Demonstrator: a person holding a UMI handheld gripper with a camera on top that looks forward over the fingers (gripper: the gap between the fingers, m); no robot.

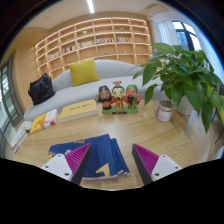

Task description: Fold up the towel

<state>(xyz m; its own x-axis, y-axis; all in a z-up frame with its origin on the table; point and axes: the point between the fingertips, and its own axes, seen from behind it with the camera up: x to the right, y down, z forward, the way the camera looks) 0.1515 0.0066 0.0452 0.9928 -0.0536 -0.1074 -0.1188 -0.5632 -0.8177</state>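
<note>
A blue towel [100,156] lies folded in layers on the wooden table [150,130], with a small yellow tag on it near my fingers. My gripper [112,160] hovers over it, open, with the left pad [78,158] and right pad [146,157] spread wide apart. The towel lies between and just ahead of the fingers, nearer the left one. Neither finger presses on it. Its near edge is hidden below the fingers.
Three doll figures [118,97] stand at the table's far edge. A potted plant [183,75] and a white cup [165,110] stand at the right. A book [43,121] lies at the left. A grey sofa [75,92] with a yellow cushion is beyond.
</note>
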